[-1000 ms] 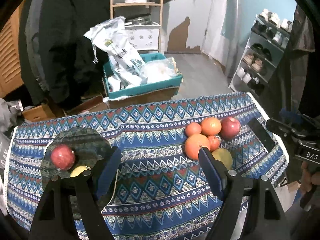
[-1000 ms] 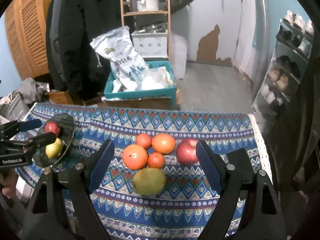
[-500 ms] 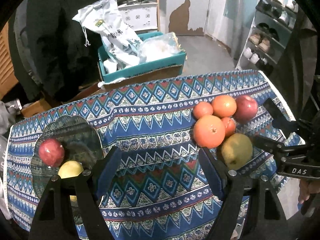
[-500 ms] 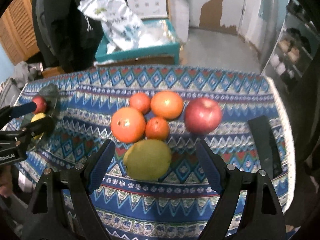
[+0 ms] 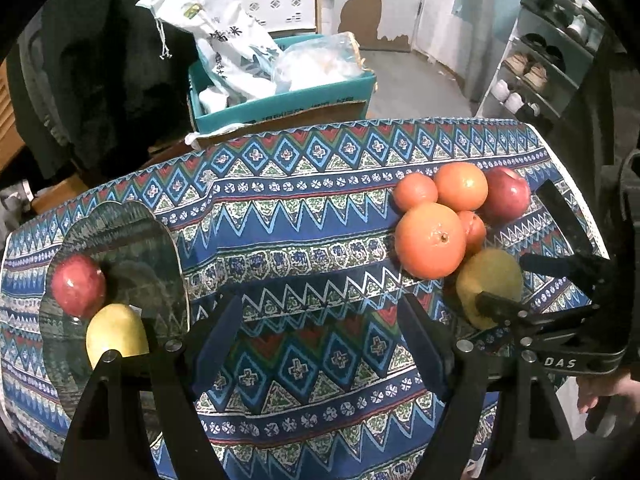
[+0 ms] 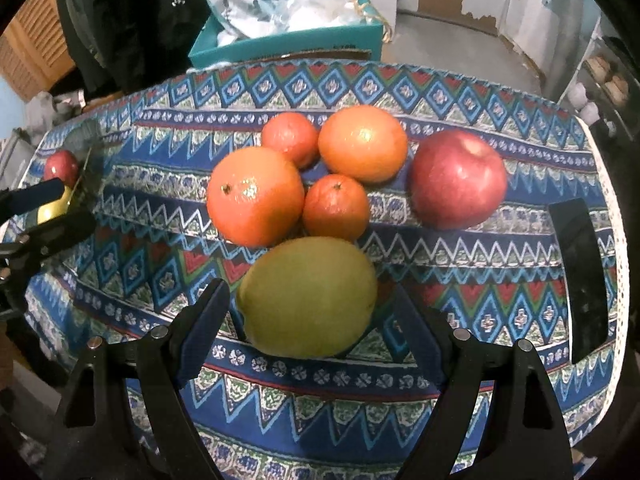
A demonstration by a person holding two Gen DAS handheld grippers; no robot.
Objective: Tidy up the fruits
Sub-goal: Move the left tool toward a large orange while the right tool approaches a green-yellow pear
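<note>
A glass plate (image 5: 132, 236) at the table's left holds a red apple (image 5: 78, 284) and a yellow pear (image 5: 116, 334). At the right lies a cluster: several oranges, the largest (image 6: 256, 196), a red apple (image 6: 458, 178) and a green pear (image 6: 306, 296). My right gripper (image 6: 310, 332) is open with the green pear between its fingertips; the jaws stand apart from it. It also shows in the left wrist view (image 5: 532, 284). My left gripper (image 5: 320, 344) is open and empty over the cloth near the plate.
A patterned tablecloth (image 5: 304, 208) covers the table. A black phone (image 6: 580, 280) lies near the right edge. Behind the table stand a teal box with bags (image 5: 280, 92), dark hanging coats (image 5: 88, 60) and a shoe rack (image 5: 552, 48).
My right gripper has come forward and down until its open fingers flank the green pear. My left gripper has moved closer to the table and a little lower.
</note>
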